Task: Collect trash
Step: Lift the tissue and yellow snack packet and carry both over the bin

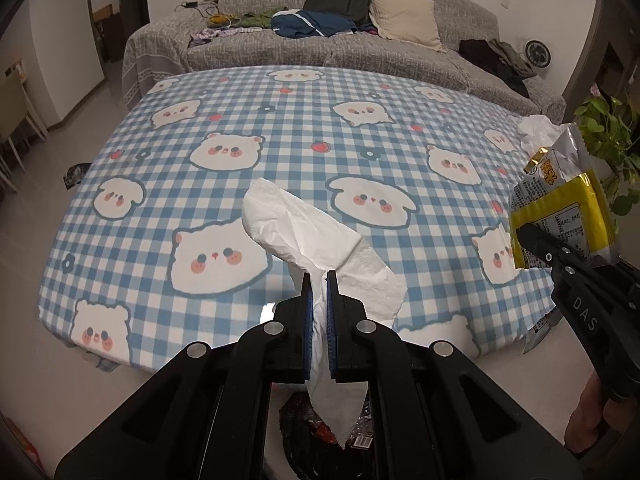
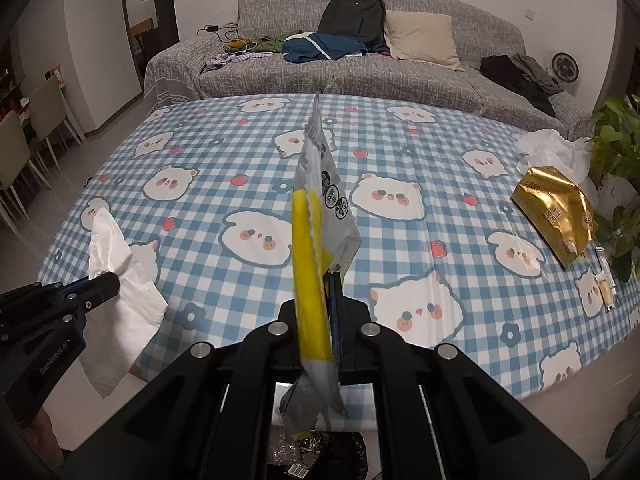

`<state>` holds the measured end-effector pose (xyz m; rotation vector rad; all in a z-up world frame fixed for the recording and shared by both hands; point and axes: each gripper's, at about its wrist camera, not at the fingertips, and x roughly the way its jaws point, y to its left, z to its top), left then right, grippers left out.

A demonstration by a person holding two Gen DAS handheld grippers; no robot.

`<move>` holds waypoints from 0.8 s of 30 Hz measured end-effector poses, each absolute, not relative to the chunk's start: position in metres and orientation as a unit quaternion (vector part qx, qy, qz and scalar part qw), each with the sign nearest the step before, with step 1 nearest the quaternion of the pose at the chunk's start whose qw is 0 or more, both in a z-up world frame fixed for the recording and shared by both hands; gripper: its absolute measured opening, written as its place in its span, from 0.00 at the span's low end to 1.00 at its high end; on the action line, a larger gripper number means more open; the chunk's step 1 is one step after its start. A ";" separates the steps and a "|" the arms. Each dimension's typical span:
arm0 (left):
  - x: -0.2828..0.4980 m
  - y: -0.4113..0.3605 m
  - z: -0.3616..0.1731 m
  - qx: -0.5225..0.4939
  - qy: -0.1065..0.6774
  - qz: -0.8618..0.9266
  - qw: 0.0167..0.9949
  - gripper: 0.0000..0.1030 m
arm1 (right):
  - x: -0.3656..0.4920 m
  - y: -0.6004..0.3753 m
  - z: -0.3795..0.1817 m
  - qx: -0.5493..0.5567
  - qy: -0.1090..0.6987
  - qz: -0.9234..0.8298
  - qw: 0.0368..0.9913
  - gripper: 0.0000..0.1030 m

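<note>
- Blue-white checked tablecloth with cartoon bear and cat faces covers the table, fills most of both views.
- Pale chairs stand at far left on a light floor; white wall behind them.
- Grey sofa runs along the table's far edge; on it, left to right: cables, loose clothes, a blue jacket, a dark backpack, a beige cushion, more dark clothes.
- Gold foil bag lies flat near the table's right edge, crumpled white plastic just behind it; green plant beside the table at right.
- Left gripper held above the near table edge, pointing toward the sofa, fingers pressed onto a white tissue; tissue sticks up ahead of the tips and hangs down below the fingers.
- Dark trash bag shows below and between the left gripper's arms, off the table edge; tissue's lower end hangs over it.
- Right gripper held to the right of the left one, also above the near edge, pinching a yellow-and-silver snack wrapper that stands upright, edge-on to its camera.
- Wrapper's bottom end dangles below the right fingers, over the dark bag.
</note>
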<state>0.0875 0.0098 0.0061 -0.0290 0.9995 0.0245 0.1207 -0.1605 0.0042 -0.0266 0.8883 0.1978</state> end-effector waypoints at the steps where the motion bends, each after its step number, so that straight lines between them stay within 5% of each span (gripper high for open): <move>1: 0.081 0.010 0.005 -0.014 0.478 0.012 0.878 0.05 | 0.115 -0.160 0.005 -0.013 0.427 0.097 0.899 0.05; 24: -0.008 0.018 -0.019 -0.030 0.484 0.029 0.874 0.05 | 0.020 -0.179 -0.021 -0.005 0.434 0.107 0.895 0.05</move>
